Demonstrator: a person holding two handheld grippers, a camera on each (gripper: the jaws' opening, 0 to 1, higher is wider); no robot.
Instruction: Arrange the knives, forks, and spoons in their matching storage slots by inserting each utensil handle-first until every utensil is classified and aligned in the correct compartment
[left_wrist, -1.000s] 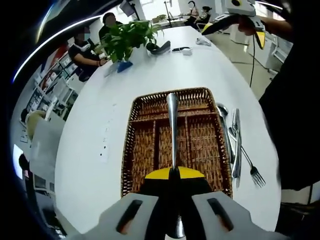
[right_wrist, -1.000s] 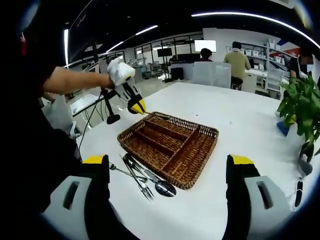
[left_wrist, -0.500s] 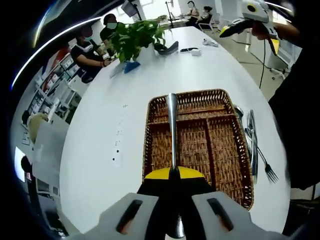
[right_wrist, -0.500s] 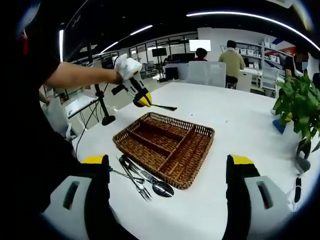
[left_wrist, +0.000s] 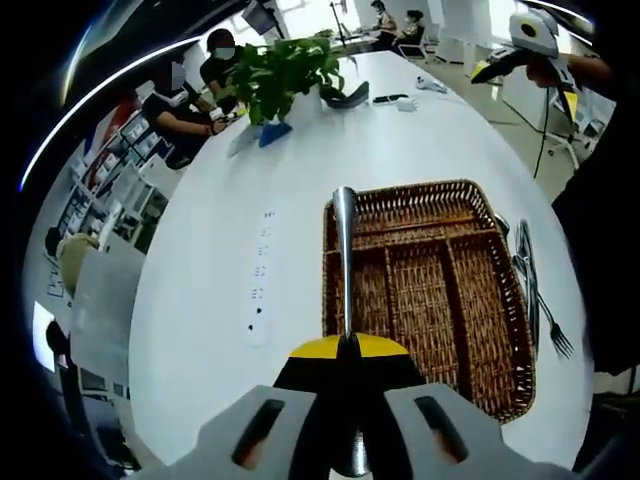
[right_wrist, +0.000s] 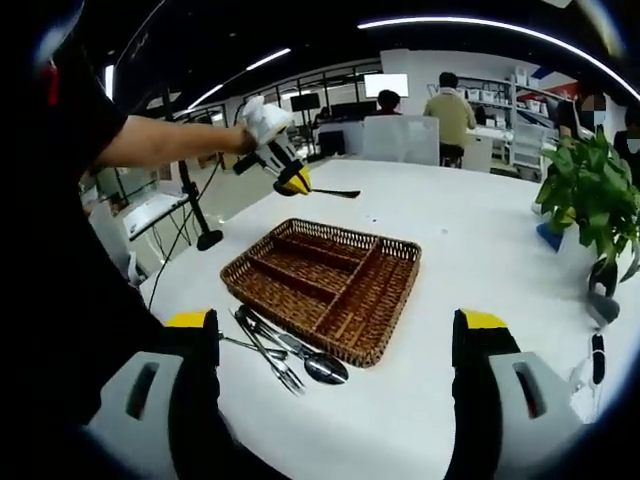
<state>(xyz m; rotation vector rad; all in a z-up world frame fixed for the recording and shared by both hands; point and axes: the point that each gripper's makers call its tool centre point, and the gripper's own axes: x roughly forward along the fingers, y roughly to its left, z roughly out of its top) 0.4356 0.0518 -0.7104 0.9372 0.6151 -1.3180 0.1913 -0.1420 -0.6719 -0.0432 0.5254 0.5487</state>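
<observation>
My left gripper (left_wrist: 346, 345) is shut on a long metal utensil (left_wrist: 345, 255) whose handle points forward, over the left edge of the wicker tray (left_wrist: 425, 300). A rounded end shows low between the jaws. In the right gripper view that gripper (right_wrist: 290, 178) hovers with the utensil (right_wrist: 335, 192) above the tray's far side (right_wrist: 330, 283). Loose cutlery (right_wrist: 275, 350), including a spoon (right_wrist: 325, 368), lies on the table beside the tray's near rim; a fork (left_wrist: 553, 335) is among it. My right gripper (right_wrist: 333, 330) stands wide open with nothing between its fingers, high off the table (left_wrist: 530, 40).
The long white table (left_wrist: 200, 290) carries a potted plant (left_wrist: 290, 75) and small dark items at its far end. Seated people work beyond it. A black stand (right_wrist: 205, 235) sits off the table's left side. A person's dark sleeve fills the left of the right gripper view.
My left gripper has shifted with the utensil from the tray's middle toward its left edge. The right gripper has stayed open and nearly still.
</observation>
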